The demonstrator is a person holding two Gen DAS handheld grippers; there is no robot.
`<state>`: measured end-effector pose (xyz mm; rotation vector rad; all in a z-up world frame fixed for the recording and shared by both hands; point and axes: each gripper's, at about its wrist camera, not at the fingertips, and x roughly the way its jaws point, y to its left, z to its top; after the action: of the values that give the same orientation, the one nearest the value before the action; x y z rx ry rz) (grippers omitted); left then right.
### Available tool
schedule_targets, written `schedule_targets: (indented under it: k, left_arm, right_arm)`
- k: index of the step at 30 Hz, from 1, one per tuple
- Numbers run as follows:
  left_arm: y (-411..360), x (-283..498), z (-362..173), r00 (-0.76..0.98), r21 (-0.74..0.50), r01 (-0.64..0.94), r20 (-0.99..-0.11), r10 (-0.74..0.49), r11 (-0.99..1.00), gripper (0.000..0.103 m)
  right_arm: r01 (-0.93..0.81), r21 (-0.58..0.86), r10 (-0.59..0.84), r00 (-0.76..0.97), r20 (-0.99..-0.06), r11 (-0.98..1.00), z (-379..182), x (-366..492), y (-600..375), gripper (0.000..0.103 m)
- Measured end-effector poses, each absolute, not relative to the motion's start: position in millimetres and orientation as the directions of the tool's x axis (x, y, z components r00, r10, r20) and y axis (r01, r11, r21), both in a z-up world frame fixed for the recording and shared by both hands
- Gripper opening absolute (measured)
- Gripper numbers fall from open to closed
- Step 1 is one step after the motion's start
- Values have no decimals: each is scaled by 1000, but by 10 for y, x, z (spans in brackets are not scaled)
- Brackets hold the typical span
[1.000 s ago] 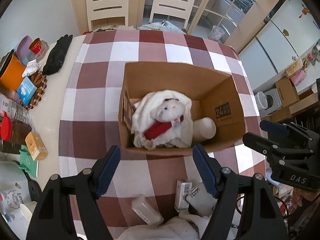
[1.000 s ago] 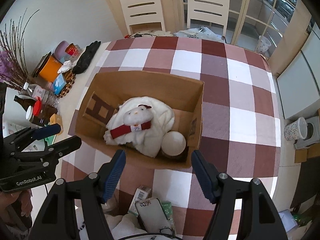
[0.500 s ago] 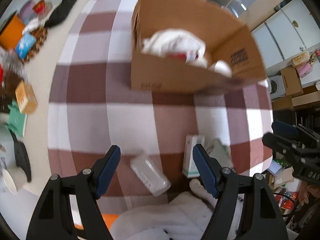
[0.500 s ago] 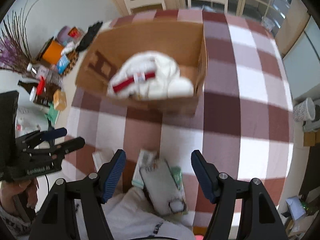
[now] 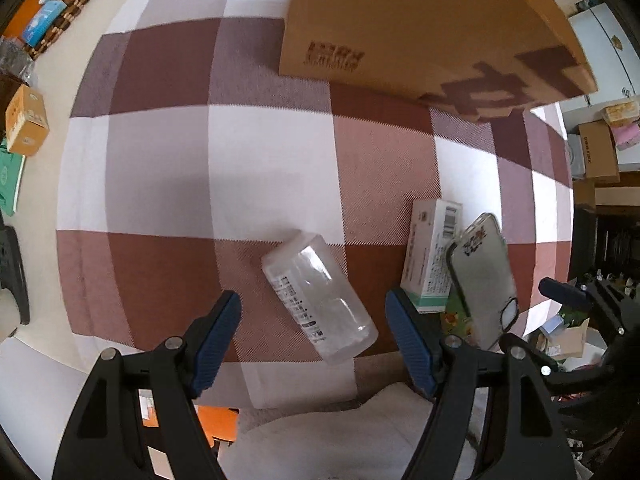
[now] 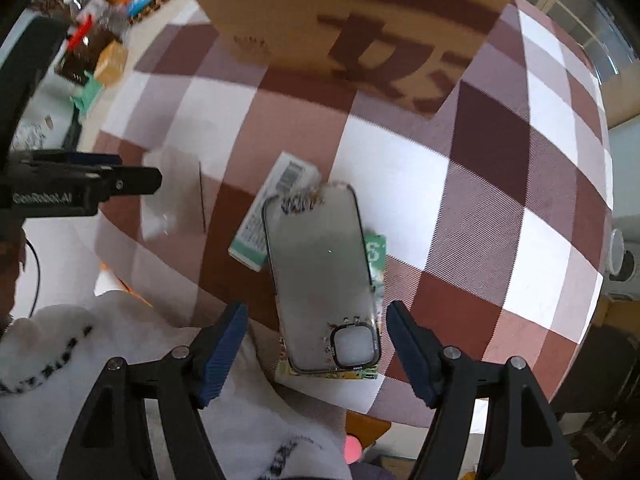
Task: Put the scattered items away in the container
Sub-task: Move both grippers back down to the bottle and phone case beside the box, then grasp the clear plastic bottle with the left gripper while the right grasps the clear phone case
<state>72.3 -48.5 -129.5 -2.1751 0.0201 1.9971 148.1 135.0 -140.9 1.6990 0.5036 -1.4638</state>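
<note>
We hover both spread, empty grippers over pickups: left gripper (image 5: 313,322) above the clear plastic box (image 5: 319,295), right gripper (image 6: 316,330), jaws just widened, above the transparent phone case (image 6: 322,276). Next we lower, pinch, carry to the brown cardboard box (image 5: 424,28).

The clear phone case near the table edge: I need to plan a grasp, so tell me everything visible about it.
The clear phone case looks like soft see-through plastic with a dark rim, a rounded-square camera cutout at its near end and a printed pattern at the far end. It lies flat-side up, slightly tilted, resting on a white and teal box and a green packet on the checked tablecloth. The right hand-held gripper is open on either side of its near end, not touching.
</note>
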Motion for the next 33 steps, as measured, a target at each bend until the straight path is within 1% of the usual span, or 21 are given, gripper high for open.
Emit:
schedule_targets:
  k: [4, 10, 13, 18, 25, 28, 30, 31, 32, 33]
  left_arm:
    - [-435, 753, -1398, 102, -120, -162, -989, 104, -979, 76]
    - [-444, 768, -1543, 111, -119, -160, -989, 102, -980, 76]
    - [-469, 758, -1599, 110, -128, -158, -988, 111, -979, 76]
    - [-484, 738, -1722, 111, -136, -156, -987, 119, -978, 76]
    - [-482, 754, -1880, 116, -113, -170, -989, 94, -979, 76]
    - [-485, 777, -1893, 102, -107, -186, -991, 89, -977, 75]
    - [-491, 791, -1875, 89, -107, -195, -992, 91, -975, 72]
    - [-500, 796, -1860, 84, -110, -198, -992, 95, -974, 64]
    - [-514, 798, -1837, 78, -121, -197, -991, 107, -973, 53]
    - [-531, 799, -1812, 73, -129, -195, -990, 117, -972, 52]
  right_arm:
    - [776, 286, -157, 239, -958, -563, -1565, 1549, 1298, 74]
    - [816, 249, -93, 236, -967, -521, -1755, 1648, 1220, 74]
    - [839, 211, -68, 204, -977, -501, -1807, 1688, 1189, 76]
    - [850, 201, -68, 193, -979, -486, -1833, 1710, 1174, 80]
    - [847, 206, -95, 183, -979, -490, -1829, 1731, 1210, 81]
    - [846, 201, -105, 172, -980, -494, -1817, 1751, 1224, 79]
    - [835, 211, -117, 176, -977, -508, -1809, 1743, 1242, 78]
    - [826, 219, -124, 181, -976, -519, -1805, 1731, 1255, 78]
    - [816, 230, -133, 188, -973, -531, -1797, 1715, 1269, 73]
    - [801, 252, -156, 198, -968, -543, -1764, 1691, 1287, 72]
